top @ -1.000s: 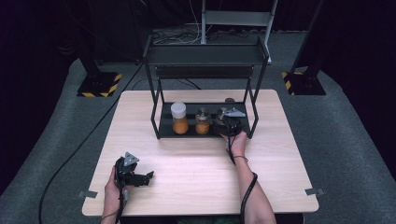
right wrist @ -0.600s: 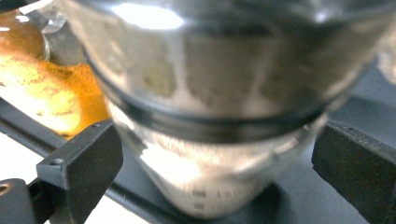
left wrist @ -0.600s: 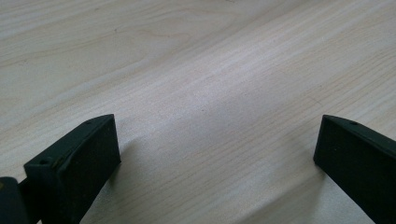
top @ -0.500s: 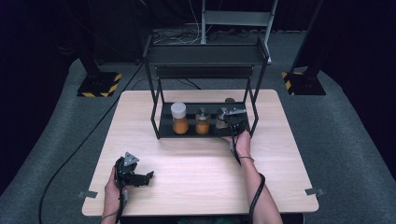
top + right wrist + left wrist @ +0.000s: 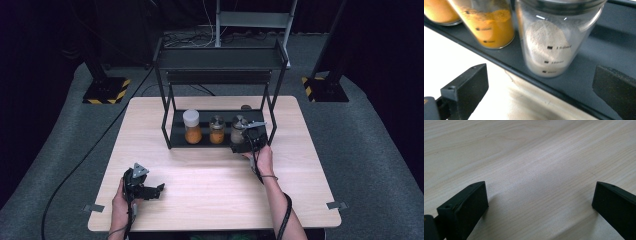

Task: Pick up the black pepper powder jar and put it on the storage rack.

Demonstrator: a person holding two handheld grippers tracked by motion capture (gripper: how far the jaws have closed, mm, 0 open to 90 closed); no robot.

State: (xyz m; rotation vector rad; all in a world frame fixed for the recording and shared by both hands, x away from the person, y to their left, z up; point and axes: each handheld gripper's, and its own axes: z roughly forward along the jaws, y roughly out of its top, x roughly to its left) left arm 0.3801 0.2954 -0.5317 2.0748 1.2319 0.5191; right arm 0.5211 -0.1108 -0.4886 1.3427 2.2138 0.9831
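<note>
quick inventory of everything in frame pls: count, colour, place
table: 1, light wood, centre
rack: 1, black metal, two shelves, far half of table
jars: 3, clear, on the rack's lower shelf: white-lidded with orange powder, orange powder, pale powder at right
stands: 2, black, hazard-striped bases, floor left and right
floor cover: grey
left gripper: black, open, near-left on the table
right gripper: black, open, in front of the pale jar

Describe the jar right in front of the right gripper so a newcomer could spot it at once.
Find the black two-tier rack at the far side of the wooden table. Three jars stand in a row on its bottom shelf; take the rightmost jar, just beyond the open right gripper. It holds pale whitish powder, while its neighbours hold orange.
</note>
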